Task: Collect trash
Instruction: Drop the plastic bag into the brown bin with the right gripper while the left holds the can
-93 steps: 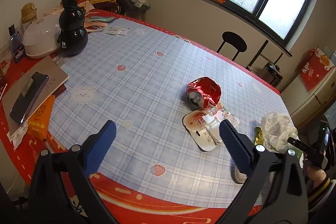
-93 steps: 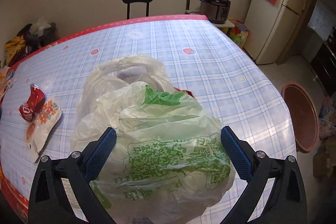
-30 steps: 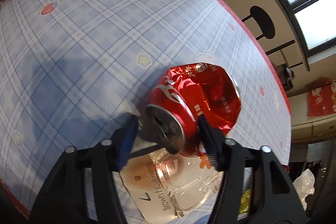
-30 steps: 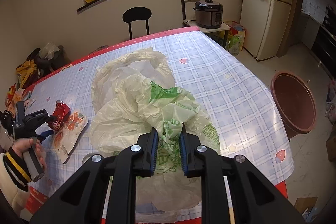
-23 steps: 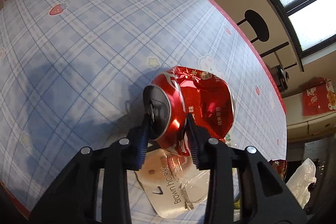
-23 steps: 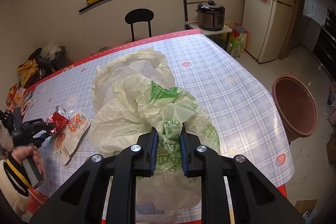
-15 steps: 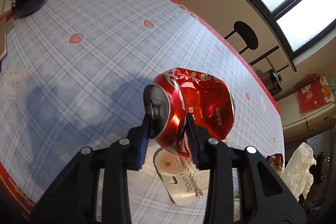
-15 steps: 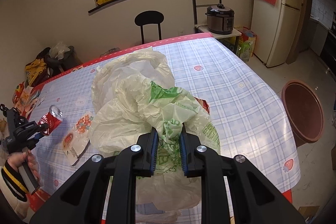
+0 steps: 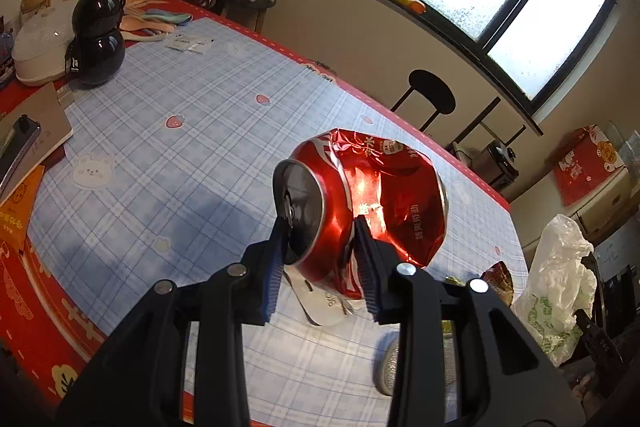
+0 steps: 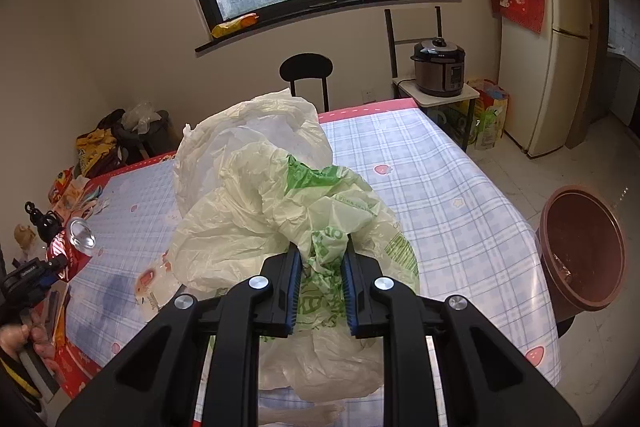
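My left gripper (image 9: 320, 247) is shut on a crushed red soda can (image 9: 372, 195) and holds it up above the checked tablecloth (image 9: 180, 155). The can also shows at the far left of the right wrist view (image 10: 74, 243). My right gripper (image 10: 320, 279) is shut on a bunched pale plastic bag with green print (image 10: 280, 203), held above the table. The bag shows at the right edge of the left wrist view (image 9: 556, 283). A white flat wrapper (image 10: 154, 283) lies on the table below the can, and a small round lid (image 9: 390, 367) lies near it.
A black gourd-shaped bottle (image 9: 96, 23), a white dish (image 9: 38, 47), a notebook with a phone (image 9: 24, 143) and orange packets stand at the table's left end. A black chair (image 10: 306, 71) stands behind the table. A brown basin (image 10: 580, 247) sits on the floor to the right.
My left gripper closed on the can and lifted it off the table. My right gripper closed on the plastic bag and raised it.
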